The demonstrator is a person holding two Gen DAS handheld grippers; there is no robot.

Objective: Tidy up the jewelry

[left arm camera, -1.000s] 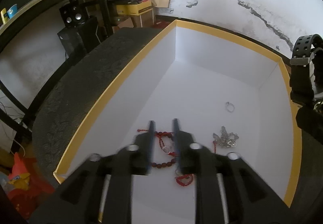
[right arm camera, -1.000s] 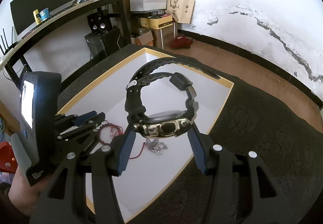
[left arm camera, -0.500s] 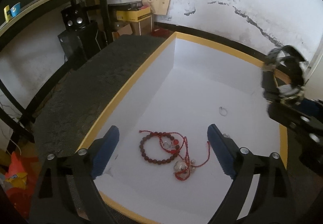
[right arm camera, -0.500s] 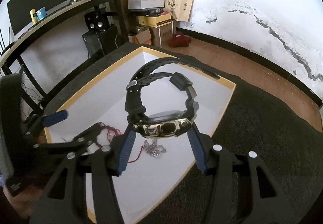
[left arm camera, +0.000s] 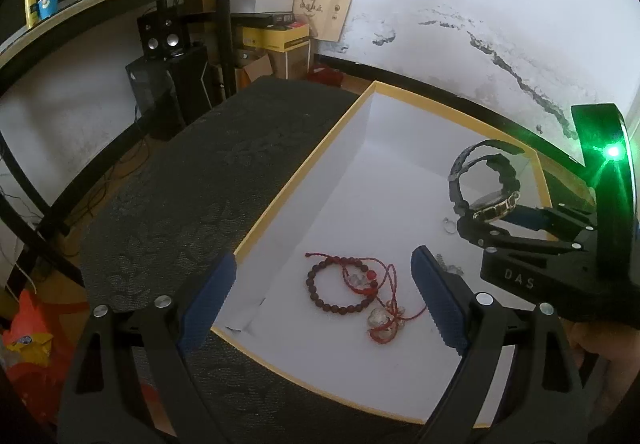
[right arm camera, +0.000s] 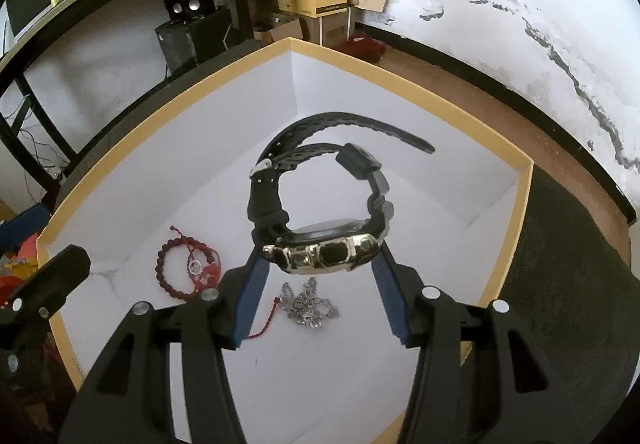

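Observation:
A white box with a yellow rim (left arm camera: 304,164) (right arm camera: 524,212) sits on a dark cloth. Inside lie a dark red bead bracelet (left arm camera: 336,290) (right arm camera: 170,270), a red cord with clear beads (left arm camera: 384,308) (right arm camera: 200,266), a silver chain (right arm camera: 308,302) and a small ring (left arm camera: 449,225). My left gripper (left arm camera: 324,292) is open and empty above the box's near corner. My right gripper (right arm camera: 318,258) is shut on a black watch (right arm camera: 320,244) (left arm camera: 486,184) and holds it above the box, over the chain.
The dark patterned cloth (left arm camera: 192,196) covers the surface around the box. A desk with speakers (left arm camera: 164,40), cardboard boxes (left arm camera: 276,40) and paper bags stand at the back by the wall. Red and yellow packaging (left arm camera: 28,344) lies at the lower left.
My left gripper opened and drew back from the red bracelet, which lies in the box. My right gripper moved the watch in over the box.

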